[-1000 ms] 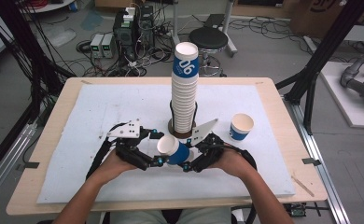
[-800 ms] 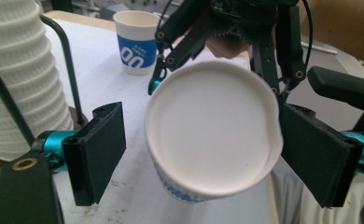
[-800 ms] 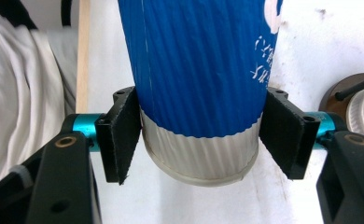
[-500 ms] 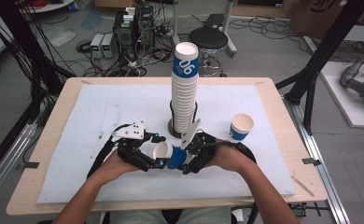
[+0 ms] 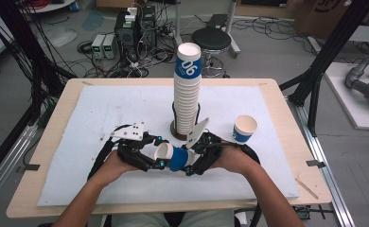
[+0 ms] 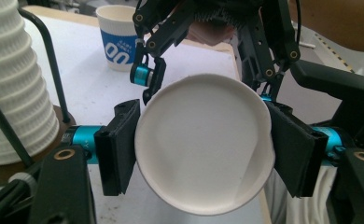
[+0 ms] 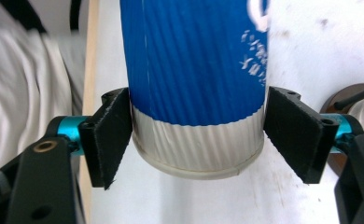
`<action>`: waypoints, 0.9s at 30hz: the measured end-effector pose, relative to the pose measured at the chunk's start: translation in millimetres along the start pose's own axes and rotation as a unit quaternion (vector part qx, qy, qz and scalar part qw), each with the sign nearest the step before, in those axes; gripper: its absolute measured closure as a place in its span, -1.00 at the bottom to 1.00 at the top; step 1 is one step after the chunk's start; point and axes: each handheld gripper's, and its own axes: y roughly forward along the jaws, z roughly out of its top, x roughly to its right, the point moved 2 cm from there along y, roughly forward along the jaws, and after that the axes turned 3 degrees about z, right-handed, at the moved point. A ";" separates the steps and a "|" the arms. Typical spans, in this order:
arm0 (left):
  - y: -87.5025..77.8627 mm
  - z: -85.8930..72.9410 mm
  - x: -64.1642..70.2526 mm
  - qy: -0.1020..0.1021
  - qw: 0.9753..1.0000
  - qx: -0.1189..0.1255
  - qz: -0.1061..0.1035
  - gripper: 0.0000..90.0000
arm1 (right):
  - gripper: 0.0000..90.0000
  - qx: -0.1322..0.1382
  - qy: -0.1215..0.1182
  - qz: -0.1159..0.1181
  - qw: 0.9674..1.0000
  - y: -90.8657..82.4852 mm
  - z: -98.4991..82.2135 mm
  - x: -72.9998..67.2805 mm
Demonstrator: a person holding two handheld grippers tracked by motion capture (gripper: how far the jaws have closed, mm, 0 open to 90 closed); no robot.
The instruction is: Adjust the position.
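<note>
Both grippers meet over the near middle of the table, and we hold one blue-and-white paper cup lying on its side between them. From the high view, our left gripper grips the cup at its open white rim end, while our right gripper sits at the blue base end; a hand wraps each tool from the near edge. Behind them, towards the middle of the table, a tall cup stack stands upright on a round brown base, and a single spare cup stands upright nearer the right edge, well apart from our hands. In the left gripper view, the left gripper has just been closing, and its black pads now press on both sides of the cup's mouth, squeezing the rim slightly out of round; the right gripper's linkage shows beyond it, with the spare cup at the far side and the stack on the left. In the right gripper view, the right gripper has just been opening: the ribbed cup remains between its pads, the left pad just at the wall, the right pad showing a thin gap, so we see no firm pinch there.
</note>
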 end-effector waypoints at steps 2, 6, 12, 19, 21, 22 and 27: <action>-1.8 1.0 0.1 0.002 1.000 0.007 0.002 -0.31 | -0.53 0.037 0.011 -0.003 0.999 -3.1 -2.5 0.0; -4.7 2.3 -0.8 0.004 1.000 0.023 0.000 -0.31 | -0.54 0.104 0.032 -0.013 0.994 -10.6 -10.3 0.5; -10.5 2.6 -3.6 0.010 0.999 0.044 0.008 -0.31 | -0.54 0.193 0.067 -0.025 0.979 -21.4 -23.5 -0.5; -18.8 1.8 -7.6 0.009 0.997 0.074 0.015 -0.31 | -0.56 0.257 0.087 -0.046 0.961 -25.8 -43.2 -3.0; -19.5 1.8 -8.0 0.012 0.997 0.076 0.017 -0.31 | -0.56 0.262 0.089 -0.051 0.960 -25.2 -48.2 -3.8; -20.2 1.8 -8.0 0.014 0.996 0.083 0.019 -0.31 | -0.56 0.264 0.090 -0.050 0.959 -24.8 -49.9 -4.2; -20.8 2.2 -7.7 0.018 0.995 0.097 0.012 -0.31 | -0.56 0.276 0.096 -0.052 0.955 -21.4 -58.5 -6.1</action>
